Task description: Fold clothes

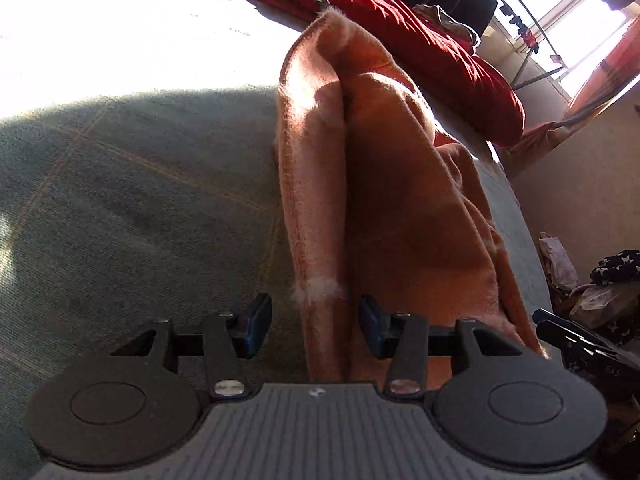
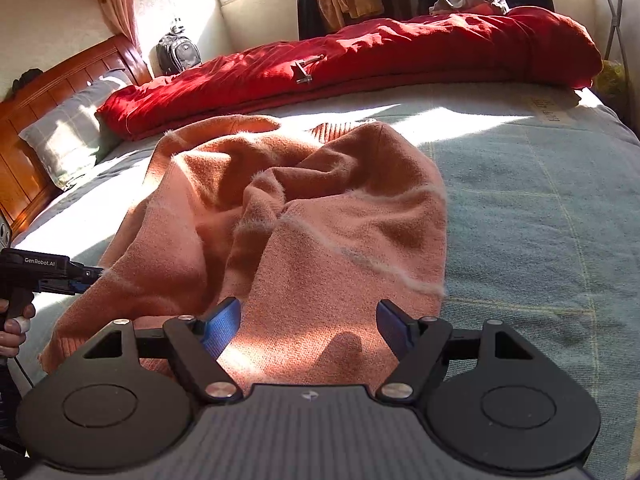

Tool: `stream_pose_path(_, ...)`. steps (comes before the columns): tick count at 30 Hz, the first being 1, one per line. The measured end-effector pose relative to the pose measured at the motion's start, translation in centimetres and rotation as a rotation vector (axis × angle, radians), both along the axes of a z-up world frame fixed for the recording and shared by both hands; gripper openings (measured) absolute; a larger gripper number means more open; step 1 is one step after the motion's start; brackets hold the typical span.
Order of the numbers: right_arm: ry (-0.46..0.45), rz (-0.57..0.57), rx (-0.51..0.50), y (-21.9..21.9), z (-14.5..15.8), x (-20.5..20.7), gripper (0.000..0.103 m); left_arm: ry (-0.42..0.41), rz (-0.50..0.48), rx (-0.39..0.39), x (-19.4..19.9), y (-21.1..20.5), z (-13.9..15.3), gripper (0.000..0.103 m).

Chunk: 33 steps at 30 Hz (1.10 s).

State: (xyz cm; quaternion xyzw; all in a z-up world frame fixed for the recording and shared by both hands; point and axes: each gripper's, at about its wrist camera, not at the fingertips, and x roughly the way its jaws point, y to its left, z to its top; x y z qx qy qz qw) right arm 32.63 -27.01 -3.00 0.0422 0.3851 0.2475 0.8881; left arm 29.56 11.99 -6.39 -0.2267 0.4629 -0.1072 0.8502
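Note:
An orange fuzzy garment (image 2: 288, 216) with thin pale stripes lies crumpled on the bed. In the left wrist view it (image 1: 384, 184) runs as a long bunched fold away from the camera. My left gripper (image 1: 316, 326) is open, its blue pads on either side of the garment's near edge. It also shows in the right wrist view (image 2: 82, 276) at the garment's left edge. My right gripper (image 2: 310, 326) is open over the garment's near part, with nothing between its pads. It shows at the right edge of the left wrist view (image 1: 560, 328).
The bed has a grey-green sheet (image 2: 540, 200). A red quilt (image 2: 360, 60) lies along the far side, with a small metal object (image 2: 306, 70) on it. A pillow (image 2: 72, 128) and wooden headboard (image 2: 48, 80) stand at left. Clutter (image 1: 608, 280) sits beside the bed.

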Motion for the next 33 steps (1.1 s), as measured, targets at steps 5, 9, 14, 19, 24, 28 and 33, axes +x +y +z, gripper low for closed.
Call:
stream_pose_path(5, 0.004, -0.008, 0.002, 0.0, -0.2, -0.2, 0.079, -0.054, -0.060, 0.161, 0.5, -2.8, 0.7, 0.002)
stream_pose_path(9, 0.001, -0.028, -0.008, -0.3, -0.3, -0.3, 0.079, -0.106, -0.032, 0.228, -0.1, -1.7, 2.5, 0.002)
stream_pose_path(14, 0.000, -0.046, -0.017, -0.5, -0.4, -0.1, 0.079, -0.125, 0.069, 0.323, -0.3, 1.9, 4.4, 0.002)
stream_pose_path(19, -0.014, -0.037, -0.021, -0.1, -0.2, -0.2, 0.079, -0.131, 0.150, 0.378, 0.5, 5.7, 5.8, 0.003)
stream_pose_path(24, -0.009, -0.049, -0.030, -0.2, -0.2, -0.1, 0.079, -0.134, 0.222, 0.418, 2.0, 9.3, 6.9, 0.003)
stream_pose_path(28, -0.012, -0.061, -0.043, -0.2, -0.1, 0.0, 0.079, -0.123, 0.290, 0.454, 3.6, 12.8, 7.6, 0.003)
stream_pose_path(33, -0.023, -0.066, -0.056, -0.1, 0.3, -0.1, 0.079, -0.079, 0.329, 0.448, 6.0, 16.2, 7.1, 0.003)
